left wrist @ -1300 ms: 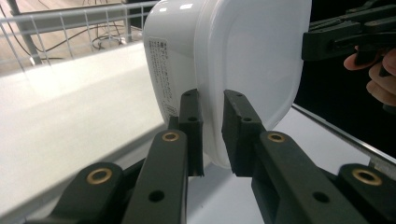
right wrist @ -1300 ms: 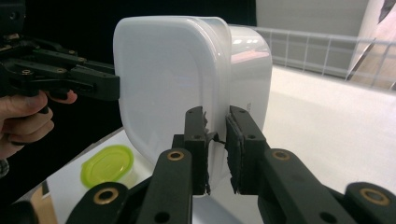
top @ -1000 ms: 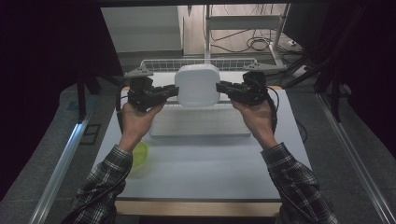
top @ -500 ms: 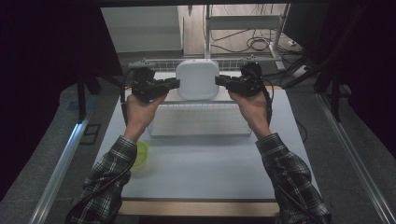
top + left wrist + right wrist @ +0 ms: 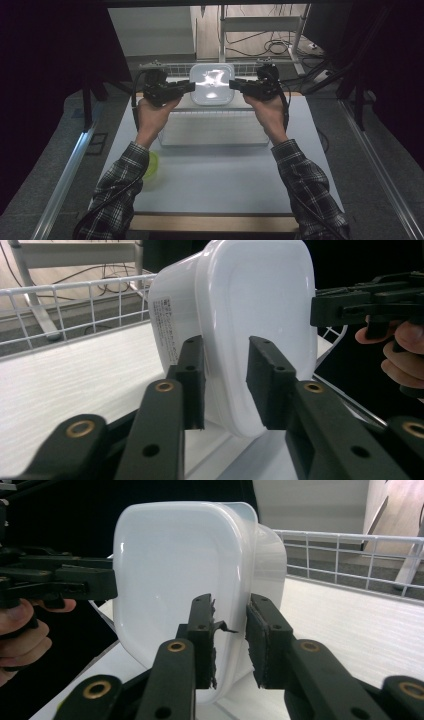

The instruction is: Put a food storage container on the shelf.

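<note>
Tub (image 5: 212, 85) hangs between my two grippers, lifted above the far end of the table (image 5: 220, 180) in front of the wire rack (image 5: 172, 66), its flat base tipped toward me. My left gripper (image 5: 186, 88) is clamped on the tub's left rim, my right gripper (image 5: 237, 85) on its right rim. A long white tray (image 5: 210, 132) lies just below, and a green thing (image 5: 151, 165) peeks out beside my left sleeve (image 5: 117, 190).
</note>
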The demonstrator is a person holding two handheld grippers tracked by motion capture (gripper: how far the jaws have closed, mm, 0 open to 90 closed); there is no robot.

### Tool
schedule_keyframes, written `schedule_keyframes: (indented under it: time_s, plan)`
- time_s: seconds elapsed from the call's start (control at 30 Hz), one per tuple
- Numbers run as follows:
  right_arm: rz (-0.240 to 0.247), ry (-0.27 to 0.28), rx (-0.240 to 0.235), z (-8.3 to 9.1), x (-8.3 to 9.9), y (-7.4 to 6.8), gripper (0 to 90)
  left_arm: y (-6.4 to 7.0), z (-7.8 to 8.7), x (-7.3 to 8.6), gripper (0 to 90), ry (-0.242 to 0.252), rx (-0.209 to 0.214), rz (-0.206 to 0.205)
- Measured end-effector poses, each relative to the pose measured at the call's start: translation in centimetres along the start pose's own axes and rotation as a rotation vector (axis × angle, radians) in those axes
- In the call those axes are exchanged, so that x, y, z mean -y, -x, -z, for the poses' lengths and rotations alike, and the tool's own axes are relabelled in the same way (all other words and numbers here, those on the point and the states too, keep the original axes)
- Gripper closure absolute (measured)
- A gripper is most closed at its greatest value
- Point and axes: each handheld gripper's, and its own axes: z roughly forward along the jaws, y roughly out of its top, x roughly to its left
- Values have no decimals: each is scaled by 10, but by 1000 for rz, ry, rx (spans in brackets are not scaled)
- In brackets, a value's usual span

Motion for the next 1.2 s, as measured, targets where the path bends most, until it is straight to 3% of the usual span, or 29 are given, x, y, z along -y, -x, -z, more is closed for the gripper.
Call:
schedule_keyframes:
  time_s: [0.33,0.53,0.67,0.73,0.77,0.87,1.2]
  plan:
    - [23,-17,36,-10,-5,-1,639,-8,-11,-1,587,24,2,32]
    - [3,-20,38,-16,-7,3,597,-12,-19,-2,561,3,-13,36]
    - [-14,-27,39,-19,-8,7,567,-15,-23,-2,532,17,-14,59]
    - [-2,-25,59,-20,-9,7,563,-16,-25,-3,518,10,-26,58]
    - [27,-23,97,-23,-10,5,562,-16,-26,-4,495,12,-37,56]
    - [32,-21,116,-25,-12,4,570,-17,-27,-5,479,12,-42,56]
    - [35,-5,139,-30,-13,7,550,-21,-34,-10,403,22,-102,40]
